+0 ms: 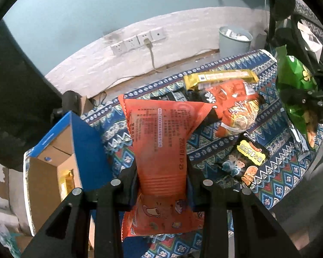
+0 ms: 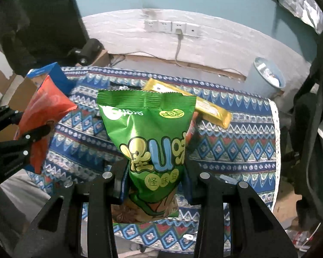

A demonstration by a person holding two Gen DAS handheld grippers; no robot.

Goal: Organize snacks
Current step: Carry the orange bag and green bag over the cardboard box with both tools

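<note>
Left gripper (image 1: 162,185) pinching an orange snack bag (image 1: 161,142), held above the patterned cloth (image 1: 275,172), beside an open cardboard box (image 1: 51,172). Right gripper (image 2: 156,180) pinching a green snack bag (image 2: 150,133), likewise raised off the cloth. Yellow packet (image 1: 220,78), red noodle bag (image 1: 236,109) and black packet (image 1: 247,161) lying on the cloth.
</note>
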